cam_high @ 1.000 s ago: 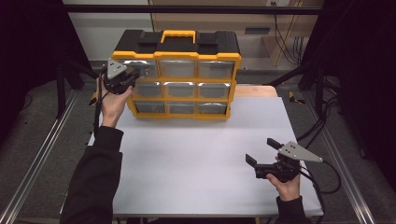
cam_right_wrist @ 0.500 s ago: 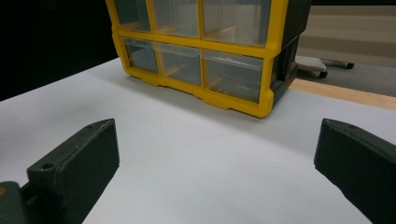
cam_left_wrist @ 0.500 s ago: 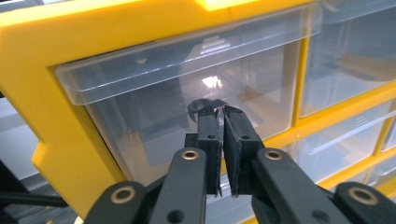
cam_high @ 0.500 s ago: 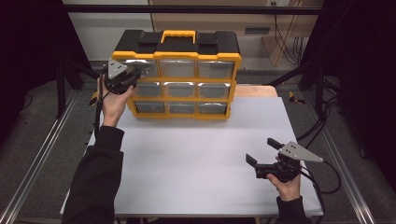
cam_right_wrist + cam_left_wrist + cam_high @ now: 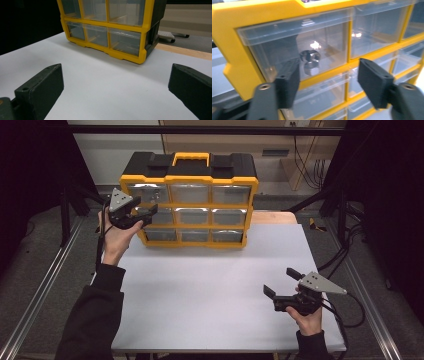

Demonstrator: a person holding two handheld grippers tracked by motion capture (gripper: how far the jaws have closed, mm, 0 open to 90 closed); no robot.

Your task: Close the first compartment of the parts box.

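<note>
A yellow and black organizer point(image 5: 189, 200) with clear drawers stands at the back of the white table point(image 5: 210, 290). My left gripper point(image 5: 149, 215) is held against its left column, at the top-left drawer point(image 5: 150, 194). In the left gripper view the jaws point(image 5: 328, 82) stand apart in front of that drawer point(image 5: 287, 37). They have just been opening, and the pads press on nothing. Two metal nuts point(image 5: 310, 60) lie inside the drawer. My right gripper point(image 5: 278, 281) hovers open near the table's front right, and its jaws point(image 5: 115, 82) face the organizer point(image 5: 143, 37) with nothing between them.
The other drawers point(image 5: 230, 195) are shut and look bare. A wooden board point(image 5: 272, 217) shows behind the table's right rear. Metal rails point(image 5: 45, 285) run along both sides, and cables point(image 5: 350, 310) trail off the right edge.
The left gripper's jaws have spread apart at the top-left drawer, and the hand has shifted only slightly. The right gripper has kept still.
</note>
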